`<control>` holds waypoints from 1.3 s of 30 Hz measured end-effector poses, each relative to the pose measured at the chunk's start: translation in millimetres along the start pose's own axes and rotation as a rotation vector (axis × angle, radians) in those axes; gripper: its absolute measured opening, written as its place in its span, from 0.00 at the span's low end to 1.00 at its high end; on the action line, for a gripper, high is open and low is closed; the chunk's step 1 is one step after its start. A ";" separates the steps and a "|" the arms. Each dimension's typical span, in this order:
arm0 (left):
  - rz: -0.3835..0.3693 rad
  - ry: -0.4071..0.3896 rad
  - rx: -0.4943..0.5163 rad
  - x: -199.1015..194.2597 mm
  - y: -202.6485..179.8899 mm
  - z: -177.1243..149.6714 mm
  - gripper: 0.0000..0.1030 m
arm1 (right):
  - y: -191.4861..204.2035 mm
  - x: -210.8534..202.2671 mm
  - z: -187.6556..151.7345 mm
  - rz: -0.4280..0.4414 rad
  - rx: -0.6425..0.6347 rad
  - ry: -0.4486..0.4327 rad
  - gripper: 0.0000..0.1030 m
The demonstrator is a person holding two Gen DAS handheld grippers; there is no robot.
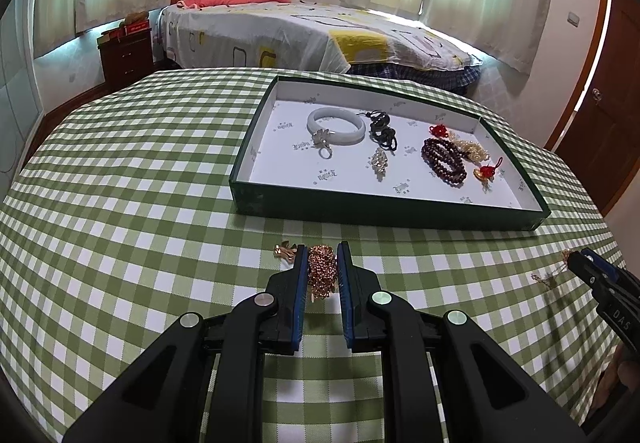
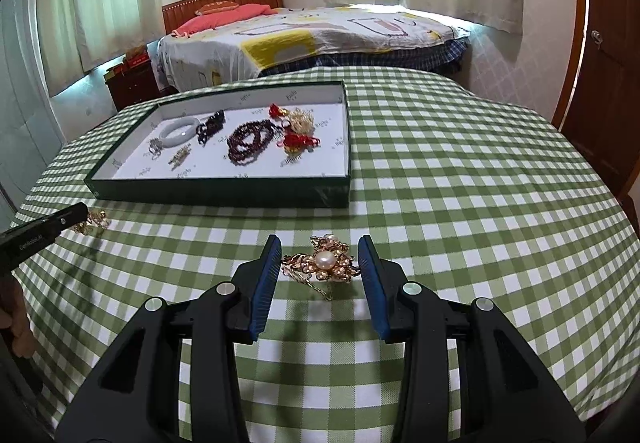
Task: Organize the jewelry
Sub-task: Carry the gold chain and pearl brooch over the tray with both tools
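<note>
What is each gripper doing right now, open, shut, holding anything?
Left gripper: shut on the gold chain cluster.
Right gripper: open around the pearl flower brooch, not gripping.

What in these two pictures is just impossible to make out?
- Left wrist view: the rose-gold chain piece between the left tool fingers; they cover its sides, so its shape is unclear.
- Left wrist view: the right tool is cut off by the edge.
- Both views: the print inside the green tray is too small to read.
</note>
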State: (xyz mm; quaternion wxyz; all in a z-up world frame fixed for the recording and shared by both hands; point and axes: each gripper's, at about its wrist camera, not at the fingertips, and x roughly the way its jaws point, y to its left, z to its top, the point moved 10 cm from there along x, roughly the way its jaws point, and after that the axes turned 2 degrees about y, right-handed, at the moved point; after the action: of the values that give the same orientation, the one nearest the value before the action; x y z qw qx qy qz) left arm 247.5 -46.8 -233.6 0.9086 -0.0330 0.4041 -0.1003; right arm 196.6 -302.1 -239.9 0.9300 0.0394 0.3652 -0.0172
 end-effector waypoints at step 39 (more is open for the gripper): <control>-0.058 -0.216 0.065 -8.7 -46.5 127.9 0.15 | 39.5 -5.4 145.3 0.102 -0.029 -0.232 0.38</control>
State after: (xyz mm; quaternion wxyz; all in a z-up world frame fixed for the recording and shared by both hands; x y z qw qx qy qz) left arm 329.4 -93.1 -134.9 0.9442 -0.0258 0.2992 -0.1354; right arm 293.6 -275.1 -127.7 0.9661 0.0421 0.2528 0.0309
